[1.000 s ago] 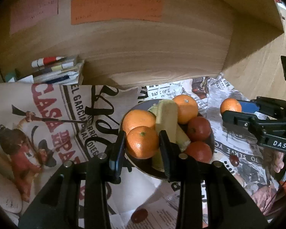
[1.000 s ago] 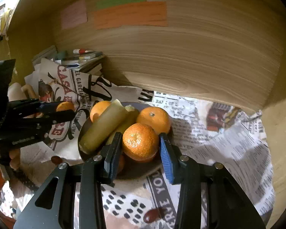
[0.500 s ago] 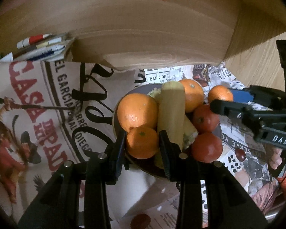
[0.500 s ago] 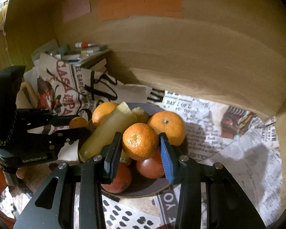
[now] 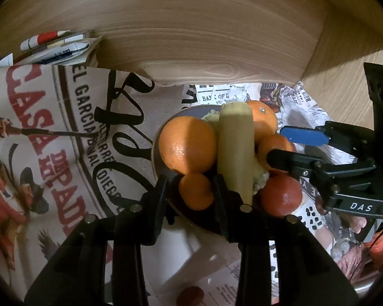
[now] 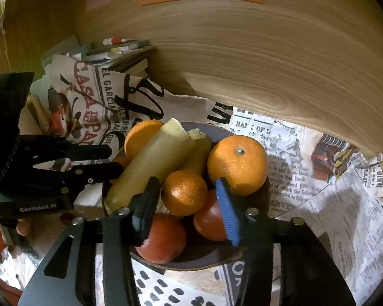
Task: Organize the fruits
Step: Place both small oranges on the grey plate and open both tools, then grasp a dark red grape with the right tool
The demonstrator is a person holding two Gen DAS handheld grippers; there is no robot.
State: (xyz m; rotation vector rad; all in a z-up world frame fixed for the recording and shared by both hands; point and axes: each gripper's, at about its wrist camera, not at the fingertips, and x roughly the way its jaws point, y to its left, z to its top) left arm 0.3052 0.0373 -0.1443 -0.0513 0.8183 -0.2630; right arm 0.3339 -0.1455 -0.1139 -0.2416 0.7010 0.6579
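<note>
A dark bowl [image 6: 204,266] holds oranges, red tomatoes [image 6: 163,239] and a pale yellow cylinder [image 5: 235,153]. In the left wrist view my left gripper [image 5: 191,186] is shut on a small mandarin [image 5: 195,193], held at the fingertips just inside the bowl's near edge, below a large orange [image 5: 187,145]. In the right wrist view the jaws of my right gripper [image 6: 185,182] are opening. A second mandarin [image 6: 183,193] lies between them on the tomatoes, and the blue pad [image 6: 226,209] stands clear of it. Each gripper also shows in the other view, left gripper [image 6: 115,159] and right gripper [image 5: 277,144].
Newspaper [image 6: 332,204] covers the surface around the bowl. A curved wooden wall [image 5: 191,38] rises right behind it, with a stack of booklets [image 5: 63,48] at its foot on the left. A small dark red fruit [image 5: 190,298] lies near the front edge.
Both grippers came down onto the bowl with their mandarins. The right jaws have spread, and the right mandarin now rests on the tomatoes. The left mandarin sits lower, at the fingertips.
</note>
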